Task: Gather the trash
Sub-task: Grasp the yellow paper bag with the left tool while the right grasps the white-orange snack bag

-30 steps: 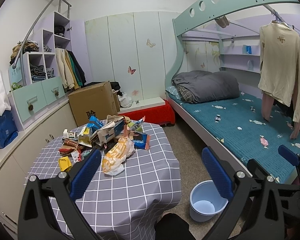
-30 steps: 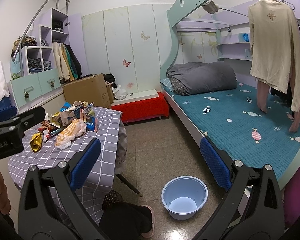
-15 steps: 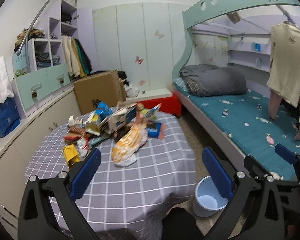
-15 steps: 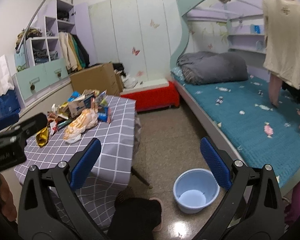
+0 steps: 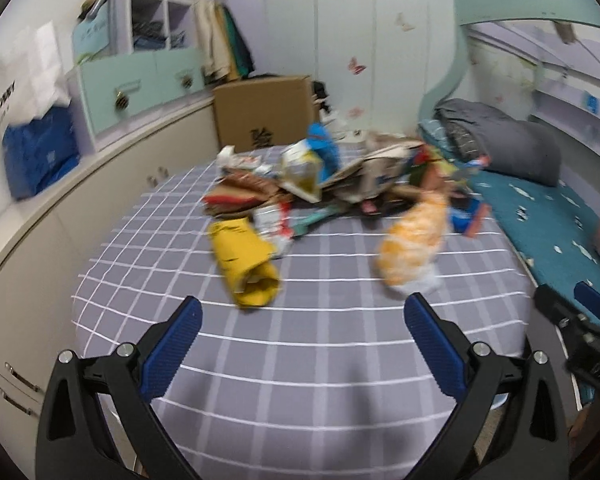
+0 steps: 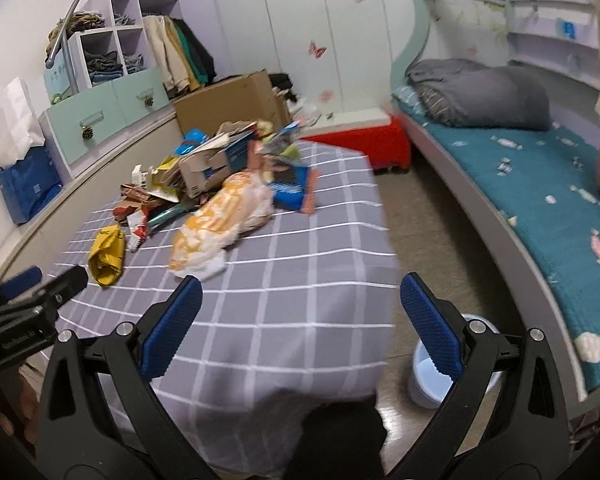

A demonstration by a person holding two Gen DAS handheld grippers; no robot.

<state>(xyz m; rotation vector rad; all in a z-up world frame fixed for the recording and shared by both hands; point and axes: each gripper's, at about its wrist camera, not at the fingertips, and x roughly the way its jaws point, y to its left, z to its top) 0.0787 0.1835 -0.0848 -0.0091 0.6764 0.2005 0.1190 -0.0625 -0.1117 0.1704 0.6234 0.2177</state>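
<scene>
Tongs: left tongs and right tongs wide apart, empty | trash pile far side | table near edge bare

We see a small bedroom with pale wardrobe doors bearing butterfly stickers. A bunk bed with a teal cover runs along one side, open shelving and mint drawers along the other, and a cardboard box stands on the tan floor.

A home bedroom: bunk bed, clothes shelves.
</scene>
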